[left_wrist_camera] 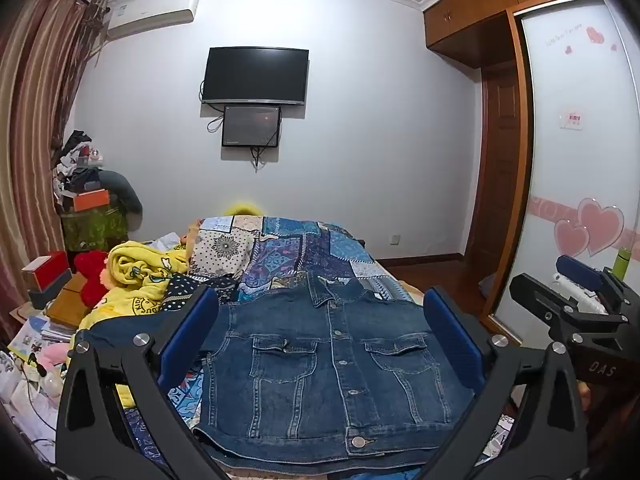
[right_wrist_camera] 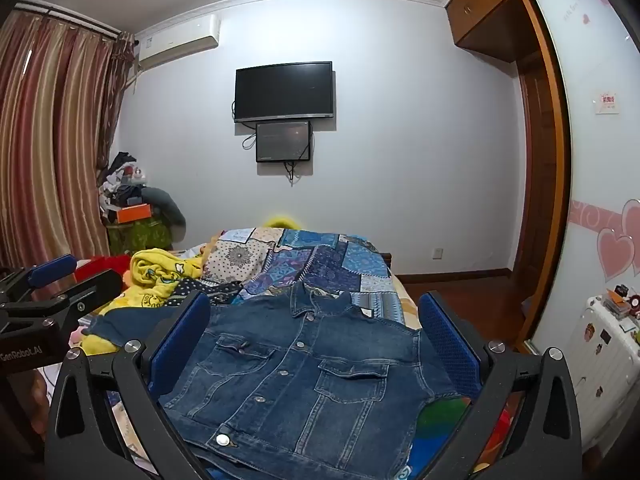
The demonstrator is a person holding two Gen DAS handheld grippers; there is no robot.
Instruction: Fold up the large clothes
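The jacket (left_wrist_camera: 320, 368) is laid flat, front up and buttoned, on the bed (left_wrist_camera: 304, 252), so it can be folded. Both jaws are held wide with nothing in them: the left gripper (left_wrist_camera: 320, 344) and the right gripper (right_wrist_camera: 316, 344) are kept above it.

Denim jacket (right_wrist_camera: 304, 376) lies buttoned on the bed between the right tool's (right_wrist_camera: 316, 344) spread fingers

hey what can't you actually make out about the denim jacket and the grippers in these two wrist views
- Denim jacket sleeves: left wrist view, the left gripper fingers cover its side edges; whether they are folded in is unclear.
- Jacket hem: right wrist view, cut off by the bottom edge and the right gripper frame.
- Jacket back: hidden in both views, lying against the patchwork quilt.
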